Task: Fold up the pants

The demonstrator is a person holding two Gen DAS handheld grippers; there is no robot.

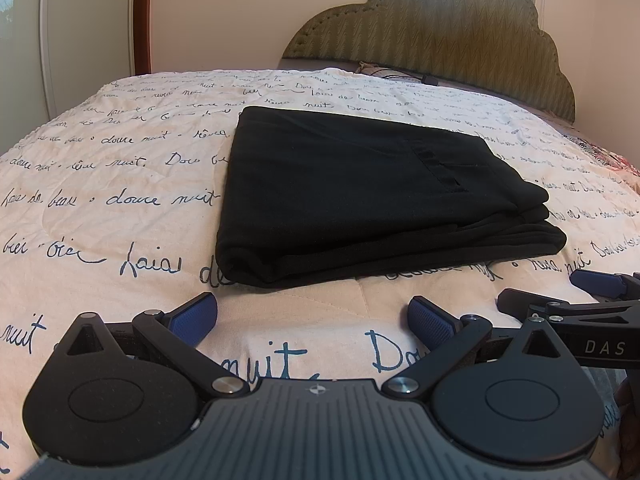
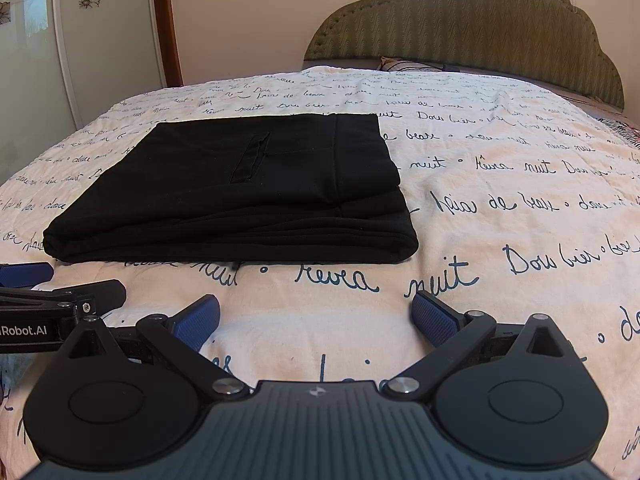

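Observation:
Black pants [image 1: 360,196] lie folded into a flat rectangular stack on the bed; they also show in the right wrist view [image 2: 240,188], with a back pocket on top. My left gripper [image 1: 312,316] is open and empty, just in front of the stack's near edge, not touching it. My right gripper [image 2: 316,316] is open and empty, in front of and to the right of the stack. The right gripper's fingers [image 1: 592,284] show at the right edge of the left wrist view. The left gripper's fingers [image 2: 28,274] show at the left edge of the right wrist view.
The bed has a cream quilt [image 1: 120,168] printed with dark script. A green padded headboard [image 1: 460,28] stands at the far end, with a pillow and cable [image 1: 384,70] at its base. A white wardrobe [image 2: 100,40] stands to the left.

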